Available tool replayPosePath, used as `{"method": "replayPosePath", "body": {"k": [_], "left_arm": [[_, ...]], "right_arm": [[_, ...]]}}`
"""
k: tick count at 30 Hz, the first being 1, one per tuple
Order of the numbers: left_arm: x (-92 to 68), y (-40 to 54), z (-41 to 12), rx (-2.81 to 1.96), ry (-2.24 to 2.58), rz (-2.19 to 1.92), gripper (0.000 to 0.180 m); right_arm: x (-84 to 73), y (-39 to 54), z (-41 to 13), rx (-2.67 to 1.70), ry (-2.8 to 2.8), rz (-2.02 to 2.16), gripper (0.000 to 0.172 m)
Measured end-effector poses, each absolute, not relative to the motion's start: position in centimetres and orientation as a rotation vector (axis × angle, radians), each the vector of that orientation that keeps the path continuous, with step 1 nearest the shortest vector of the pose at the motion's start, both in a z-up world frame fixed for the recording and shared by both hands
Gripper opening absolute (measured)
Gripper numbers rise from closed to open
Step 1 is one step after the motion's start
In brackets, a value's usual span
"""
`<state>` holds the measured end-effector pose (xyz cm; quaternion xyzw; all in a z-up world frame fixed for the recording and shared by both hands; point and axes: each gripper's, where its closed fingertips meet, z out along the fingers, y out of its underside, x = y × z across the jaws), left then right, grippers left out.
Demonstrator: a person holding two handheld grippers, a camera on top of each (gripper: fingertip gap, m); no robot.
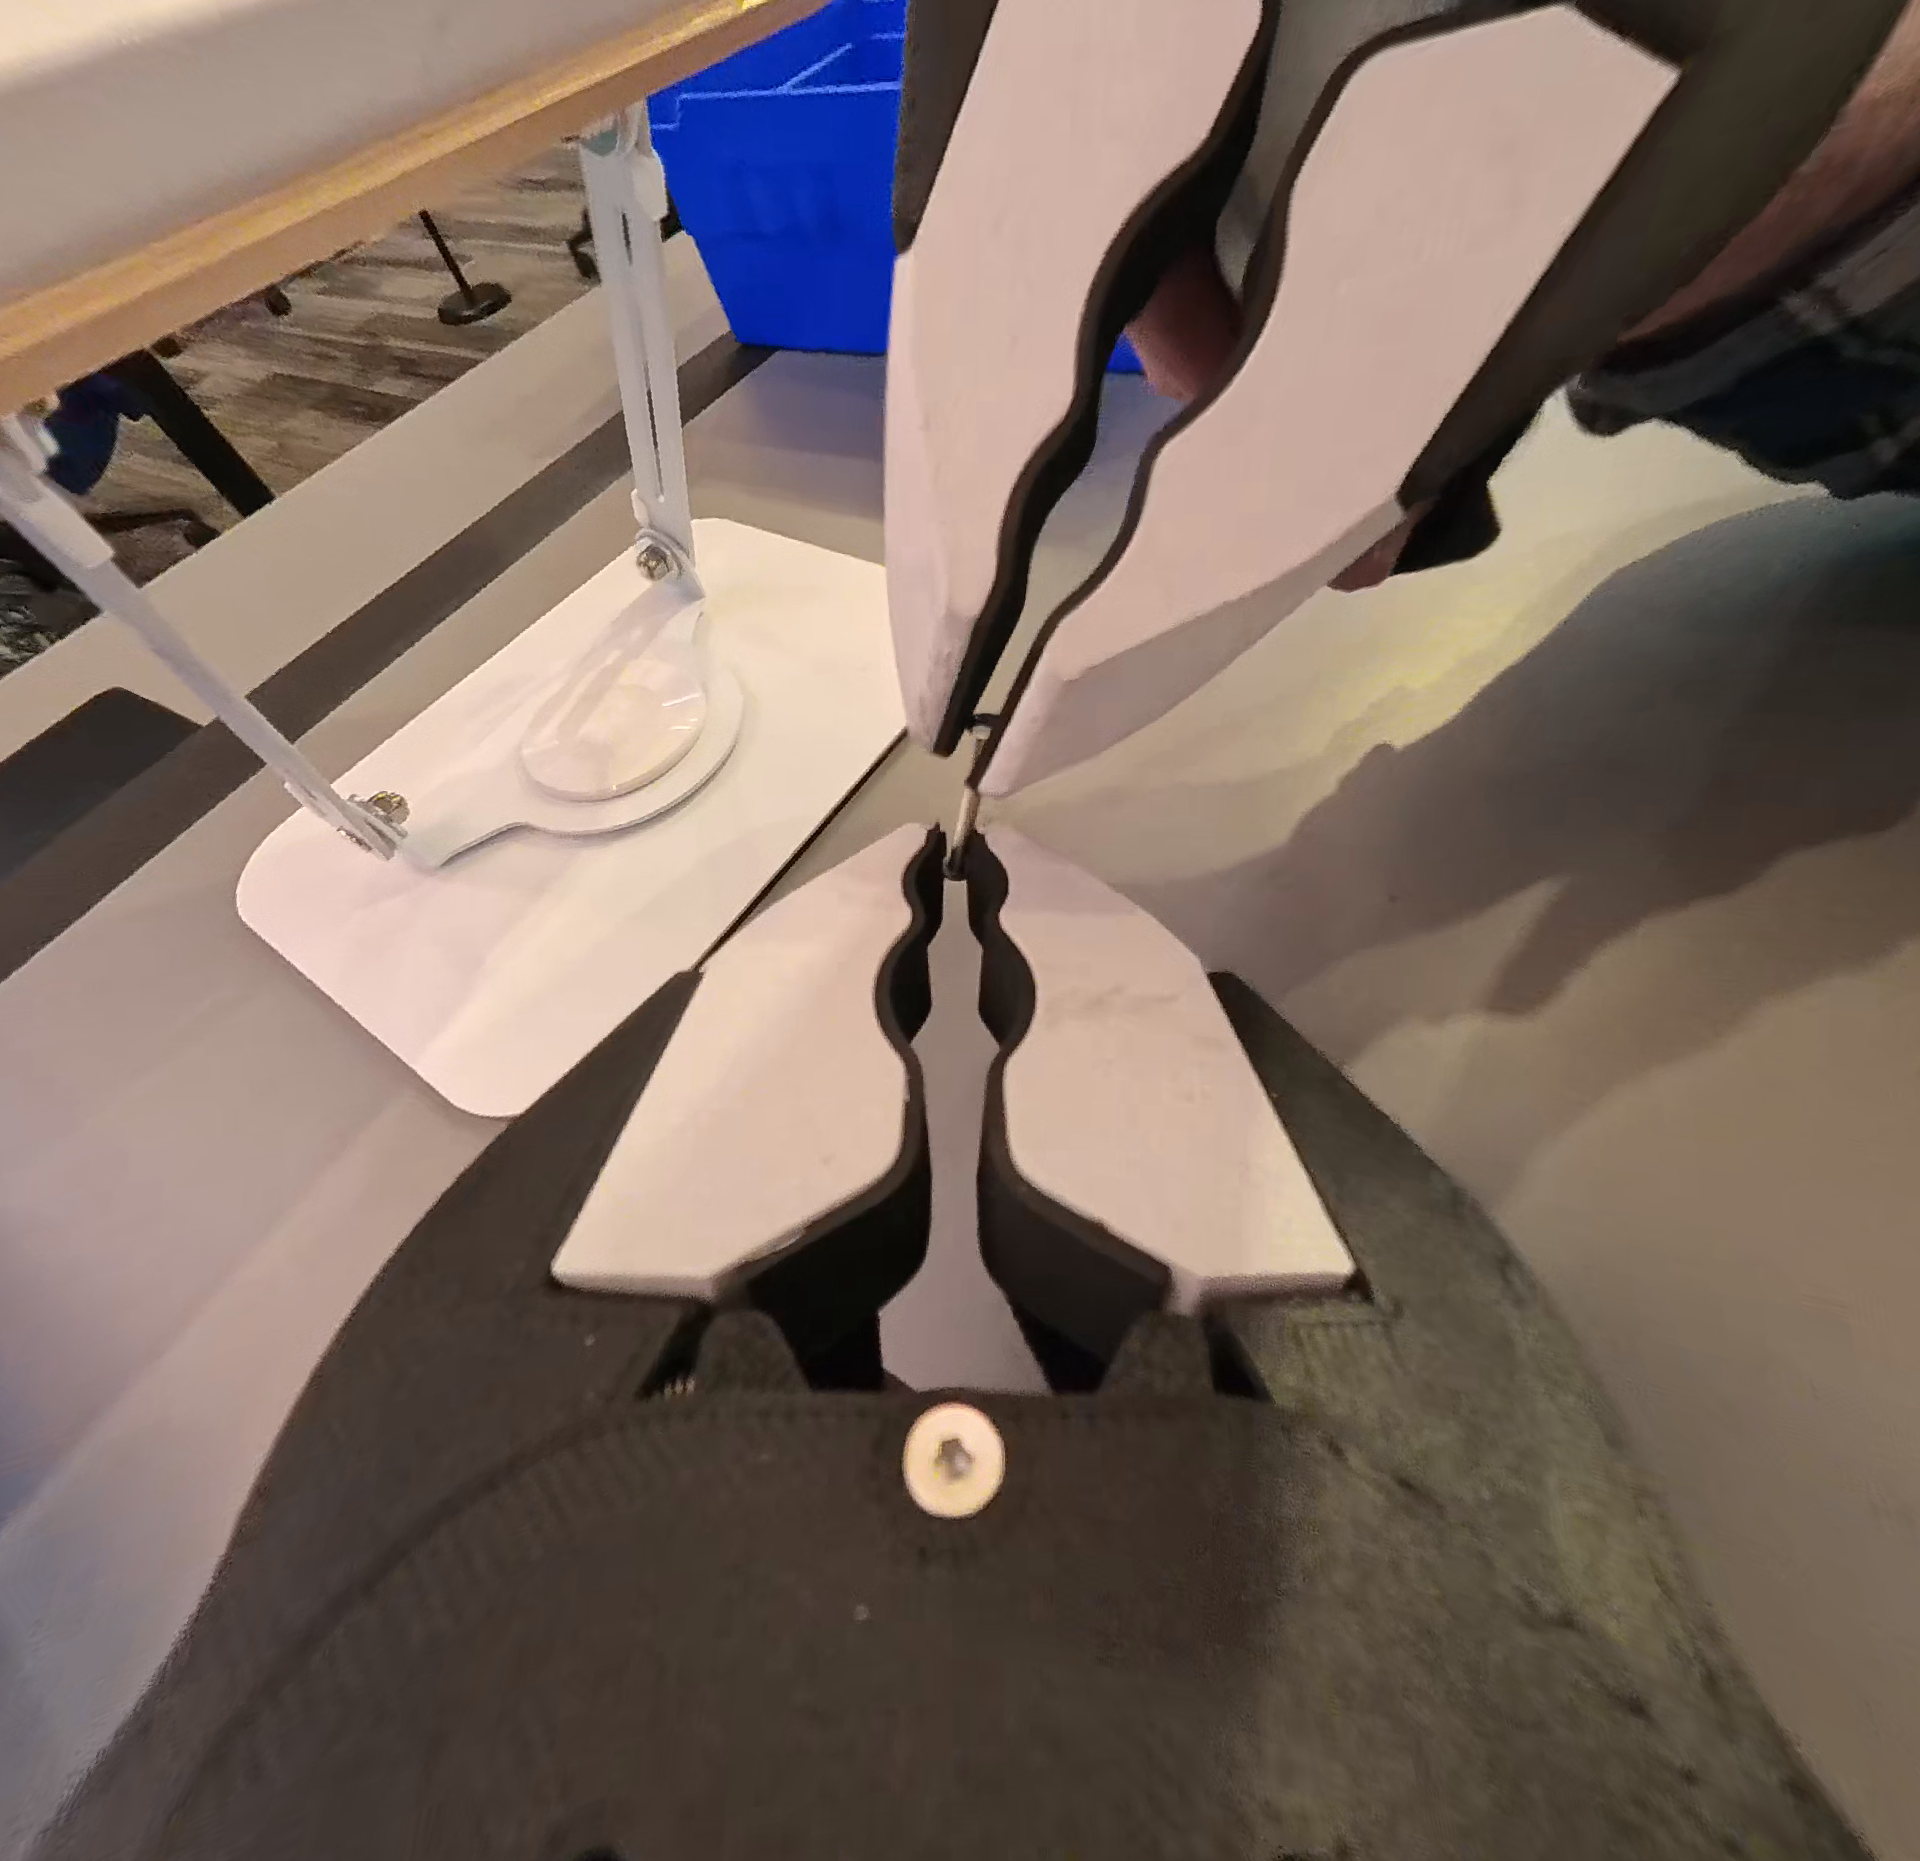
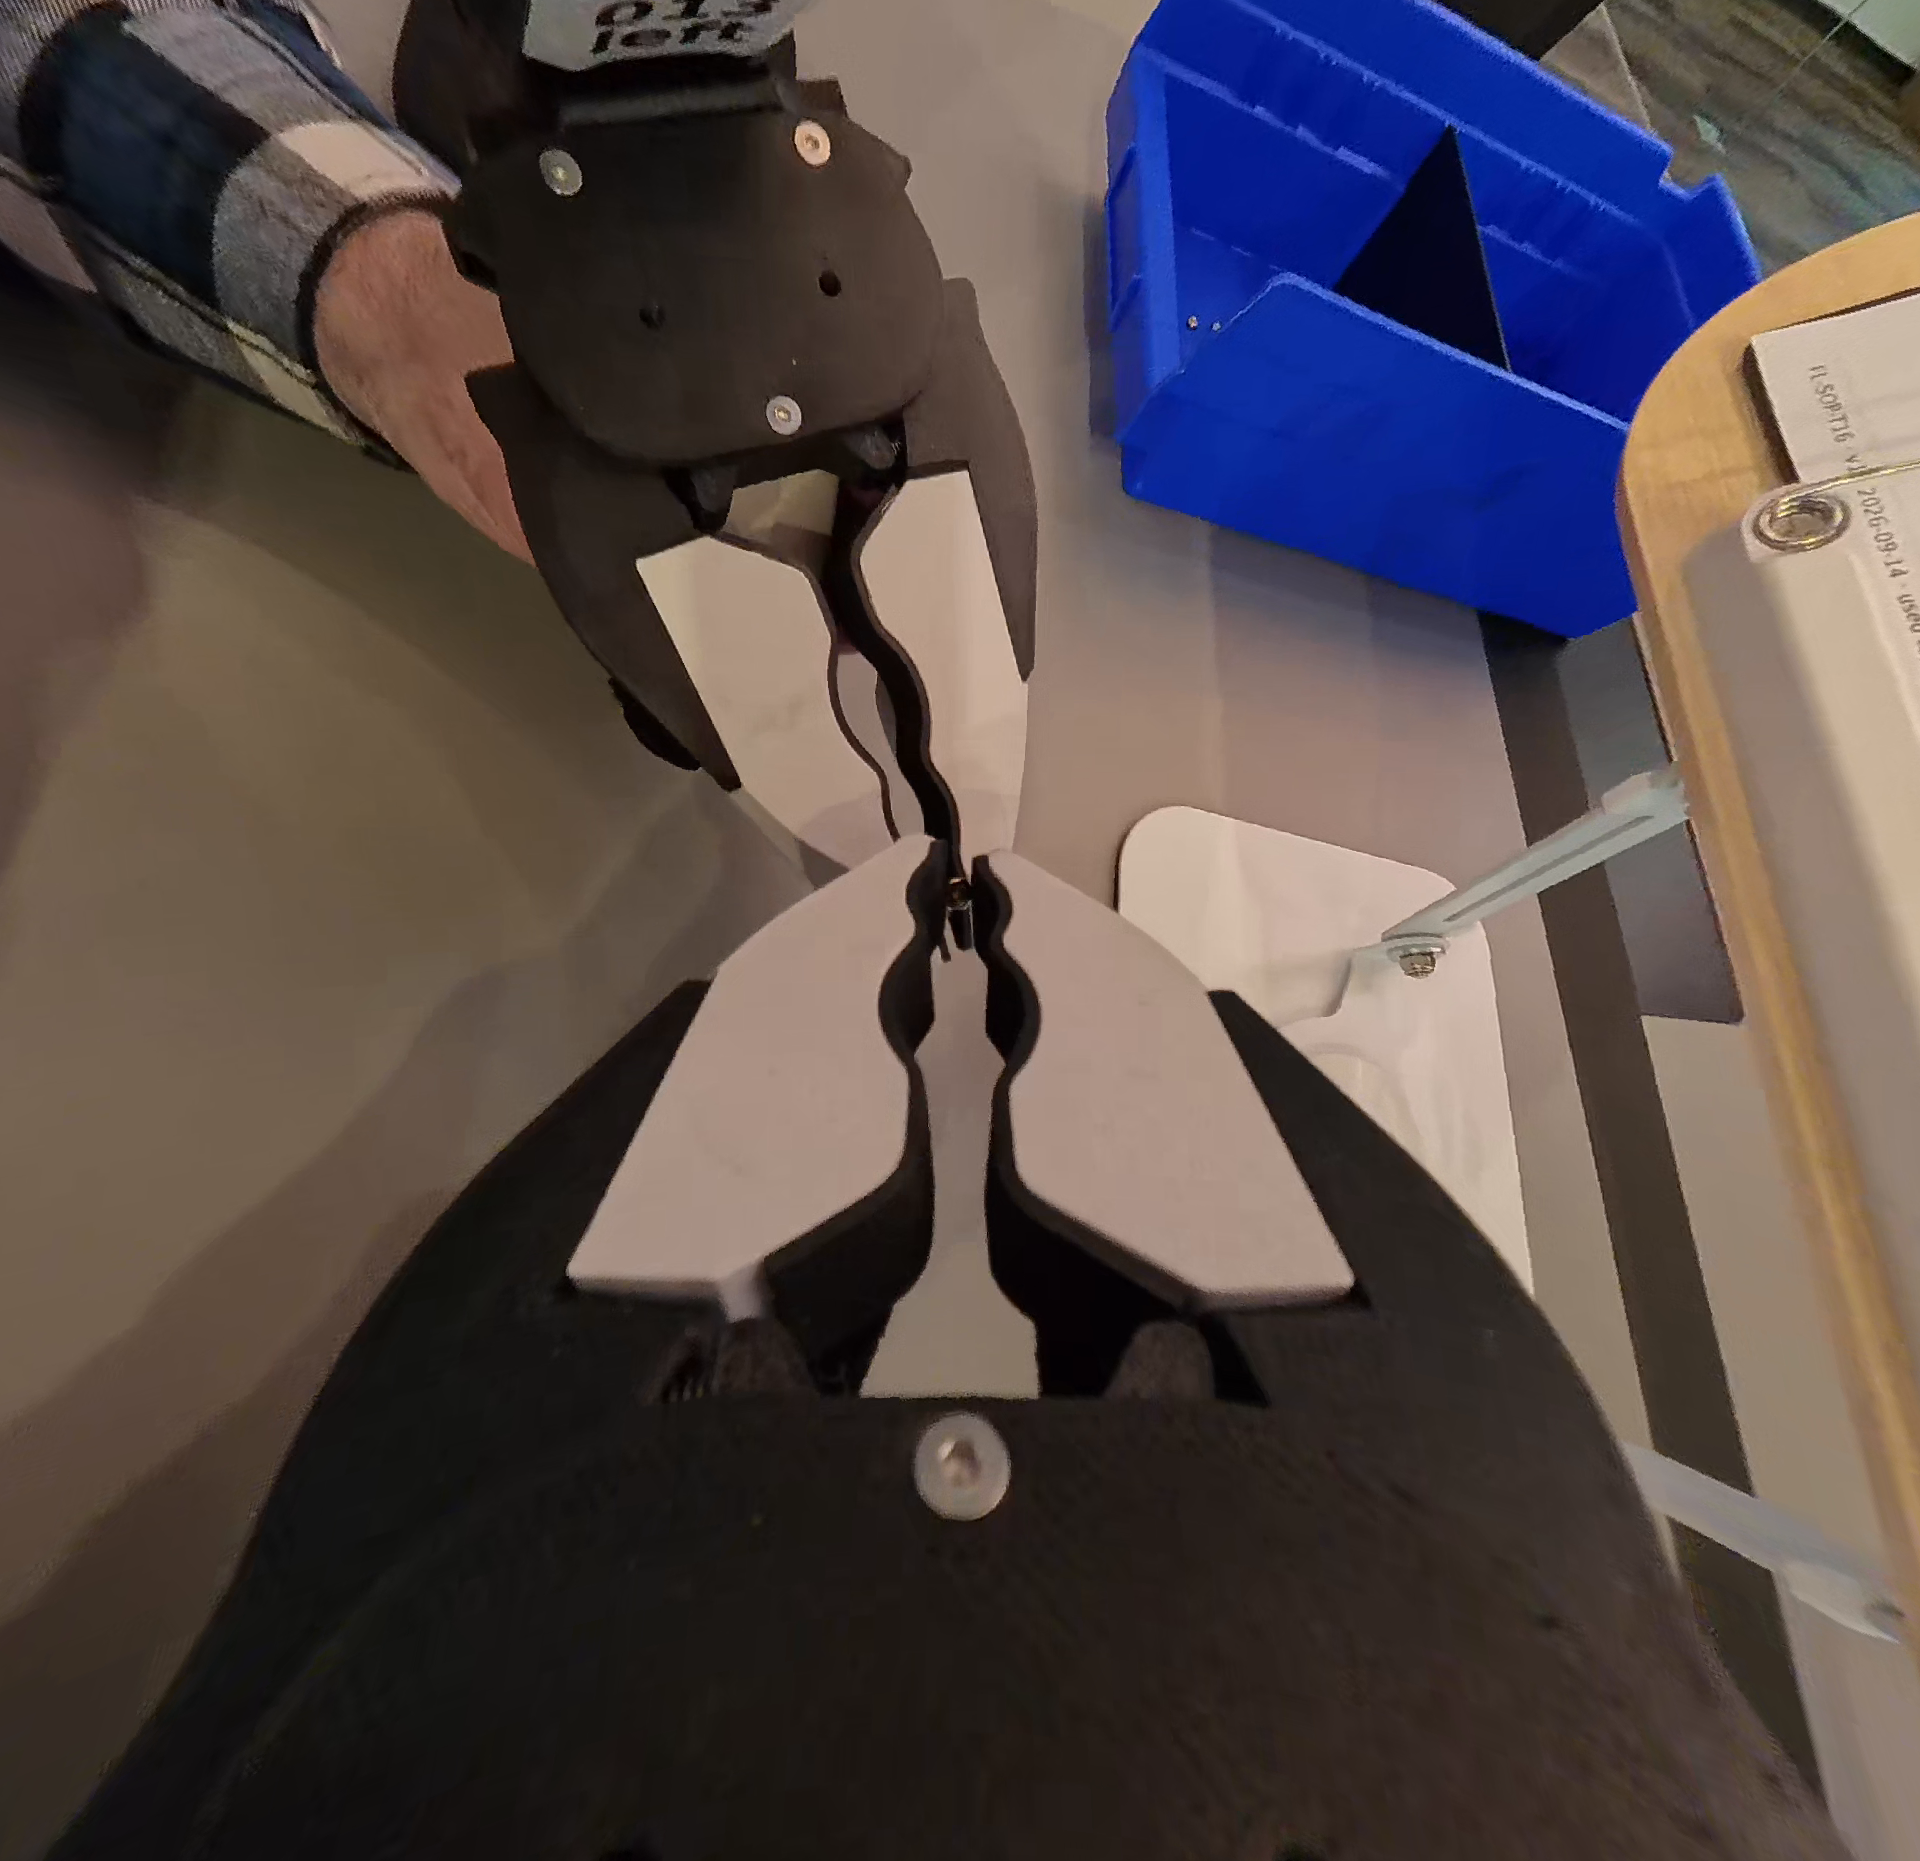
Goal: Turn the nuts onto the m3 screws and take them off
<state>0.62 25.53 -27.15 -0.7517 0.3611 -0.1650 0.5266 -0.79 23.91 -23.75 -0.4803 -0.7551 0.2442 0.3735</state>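
Both grippers meet tip to tip above the desk (image 1: 1351, 876): left gripper (image 1: 954, 861) and right gripper (image 2: 961, 912) each pinch one end of a thin metal pin (image 1: 967, 805).

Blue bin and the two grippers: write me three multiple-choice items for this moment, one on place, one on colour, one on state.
1. Where is the bin?
A. on the grey table
B. on the wooden board
C. on the floor

2. What colour is its divider?
A. white
B. black
C. red

3. How do the two grippers stand?
A. both wide open
B. tips nearly meeting at a small metal pin
C. far apart

Key: A, it sits on the table; B, a black panel; C is wrong and B right, left gripper and right gripper flank the pin.
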Motion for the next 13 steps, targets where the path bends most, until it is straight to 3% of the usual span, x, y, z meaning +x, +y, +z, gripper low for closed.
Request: {"method": "replayPosePath", "body": {"k": [13], "left_arm": [[0.11,26.05,-28.07,-1.874,0.876,-0.25,0.004]], "right_arm": [[-0.63,24.73,-24.85,-1.269,-1.933,0.516,0.004]]}}
